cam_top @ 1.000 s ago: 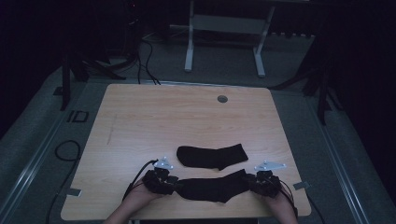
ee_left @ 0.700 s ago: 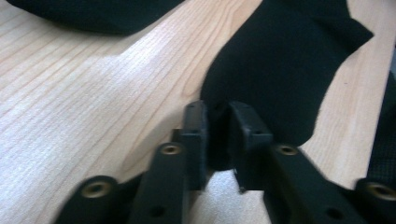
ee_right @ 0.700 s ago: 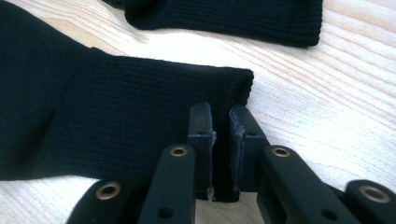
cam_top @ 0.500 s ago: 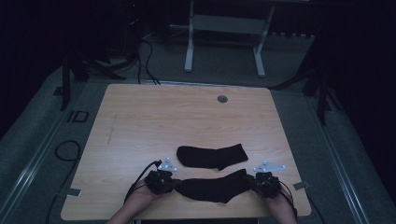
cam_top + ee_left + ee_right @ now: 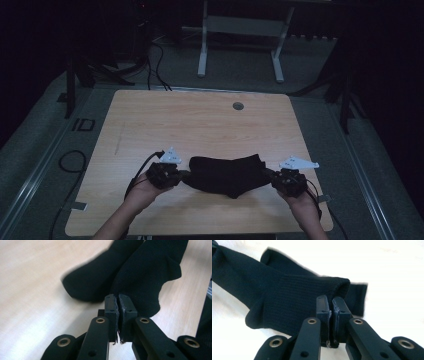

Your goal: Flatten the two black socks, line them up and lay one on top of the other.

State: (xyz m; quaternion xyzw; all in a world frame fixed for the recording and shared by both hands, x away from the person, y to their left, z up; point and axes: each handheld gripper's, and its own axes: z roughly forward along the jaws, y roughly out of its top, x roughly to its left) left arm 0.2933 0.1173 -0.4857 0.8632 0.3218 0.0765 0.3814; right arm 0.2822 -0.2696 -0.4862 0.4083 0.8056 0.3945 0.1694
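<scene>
High view: the held sock (image 5: pixel 227 181) hung between the left gripper (image 5: pixel 181 174) and the right gripper (image 5: pixel 268 175), over the second sock (image 5: pixel 225 163) on the table (image 5: pixel 200 120). To lay it well, I think both ends should go down level and together.
Left gripper view: jaws were pressed together on the sock's toe end (image 5: pixel 140 277); the second sock (image 5: pixel 92 282) lay just beside.
Right gripper view: jaws were pinched tight on the ribbed cuff (image 5: pixel 312 295).
</scene>
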